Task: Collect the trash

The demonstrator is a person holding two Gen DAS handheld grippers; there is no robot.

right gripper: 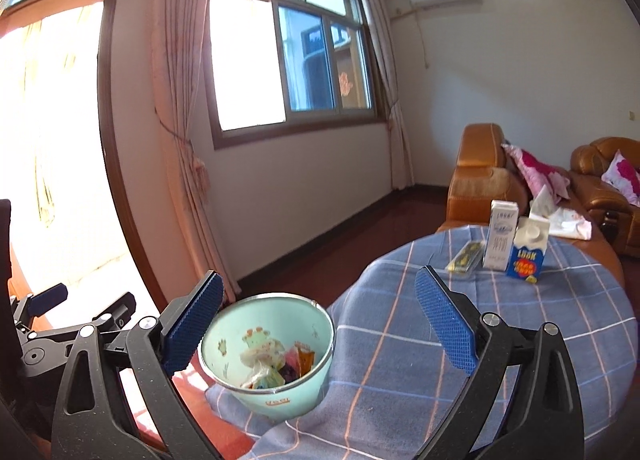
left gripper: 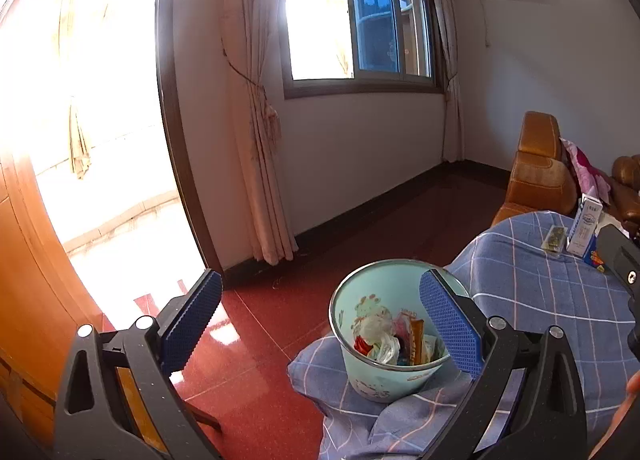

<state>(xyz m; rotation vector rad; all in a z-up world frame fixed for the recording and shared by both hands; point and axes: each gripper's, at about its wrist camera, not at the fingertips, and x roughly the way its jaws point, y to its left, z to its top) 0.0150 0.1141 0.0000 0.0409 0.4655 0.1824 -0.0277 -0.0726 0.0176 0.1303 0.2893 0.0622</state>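
Note:
A light blue bin (left gripper: 384, 340) with wrappers and crumpled plastic inside stands at the near left edge of a table under a blue checked cloth (left gripper: 540, 300). It also shows in the right wrist view (right gripper: 268, 352). My left gripper (left gripper: 320, 320) is open and empty, with its right finger in front of the bin's rim. My right gripper (right gripper: 320, 324) is open and empty, just behind and above the bin. On the far side of the cloth (right gripper: 480, 320) stand a white carton (right gripper: 500, 236), a blue and white carton (right gripper: 528, 248) and a flat clear packet (right gripper: 466, 256).
A red tiled floor (left gripper: 260, 340) lies left of the table. Orange leather sofas (right gripper: 480, 179) with pink cushions stand behind the table, with a tissue pack (right gripper: 560, 215) on them. A bright doorway and curtains are at left. The left gripper's body (right gripper: 60, 324) shows in the right wrist view.

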